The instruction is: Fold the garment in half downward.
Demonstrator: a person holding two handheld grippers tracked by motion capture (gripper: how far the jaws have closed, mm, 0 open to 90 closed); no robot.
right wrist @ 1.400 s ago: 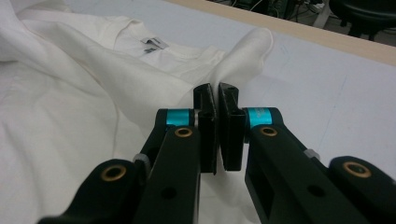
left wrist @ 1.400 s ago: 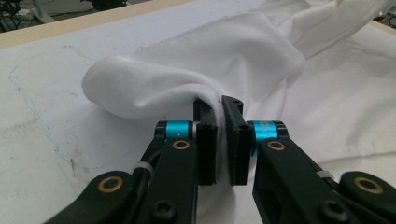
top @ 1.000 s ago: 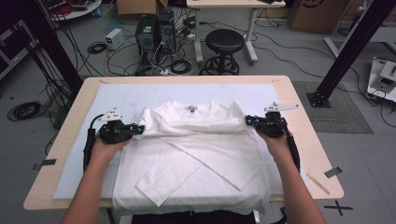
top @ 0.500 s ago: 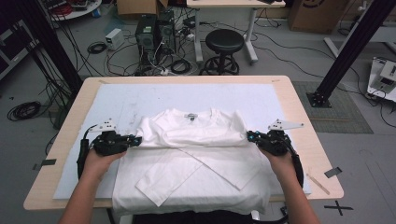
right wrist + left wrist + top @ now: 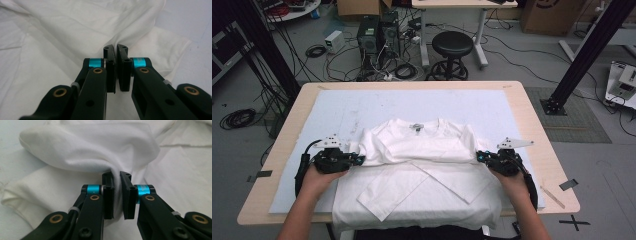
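Observation:
A white T-shirt [image 5: 422, 150] lies on the pale mat [image 5: 362, 107], its collar half folded toward me over the lower half with the crossed sleeves. My left gripper [image 5: 359, 160] is at the fold's left edge. Its jaws have just been opening: in the left gripper view [image 5: 116, 175] a pinch of shirt cloth [image 5: 87, 150] still stands in the widened gap, loosely. At the right edge of the fold, my right gripper [image 5: 479, 156] is shut on the shirt. The right gripper view [image 5: 115, 47] has cloth [image 5: 75, 30] drawn tight into its narrow gap.
The wooden table [image 5: 537, 130] carries the mat, and the shirt's hem hangs over its near edge. A strip of black tape [image 5: 568, 184] and a thin stick [image 5: 552, 196] lie by the right near corner. A black stool [image 5: 453, 50] and cables stand on the floor beyond.
Both hands have come toward me and lower, drawing the shirt's collar half down over the lower half; the fold now rests flatter on the table.

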